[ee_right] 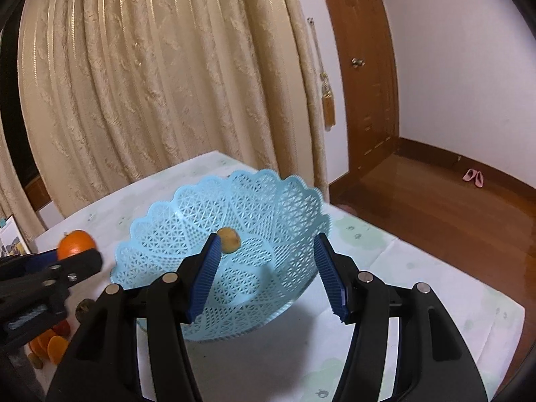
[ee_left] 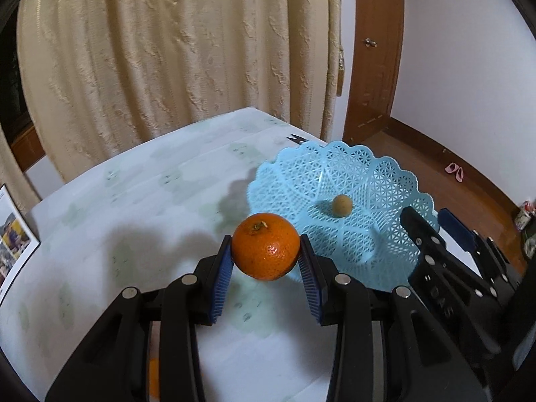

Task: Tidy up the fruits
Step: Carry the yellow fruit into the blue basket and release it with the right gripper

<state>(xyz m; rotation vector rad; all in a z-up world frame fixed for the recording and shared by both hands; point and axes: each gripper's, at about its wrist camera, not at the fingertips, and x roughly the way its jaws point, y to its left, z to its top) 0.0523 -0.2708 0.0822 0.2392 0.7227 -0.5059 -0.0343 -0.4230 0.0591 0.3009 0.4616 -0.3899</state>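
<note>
The left gripper [ee_left: 266,261] has its jaws clenched on an orange [ee_left: 265,245], held above the desk [ee_left: 134,201] just beside the blue basket [ee_right: 187,221]. The right gripper [ee_right: 268,268] hangs over the basket, jaws released and empty; a small brown fruit [ee_right: 228,239] lies inside.

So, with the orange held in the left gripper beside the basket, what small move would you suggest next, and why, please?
Probably carry the left gripper a little further towards the blue basket until the orange hangs over its bowl. The orange is pinched between the blue fingers above the tablecloth, just short of the rim. The right gripper is open and holds nothing, and the basket holds only one small brownish fruit.
</note>
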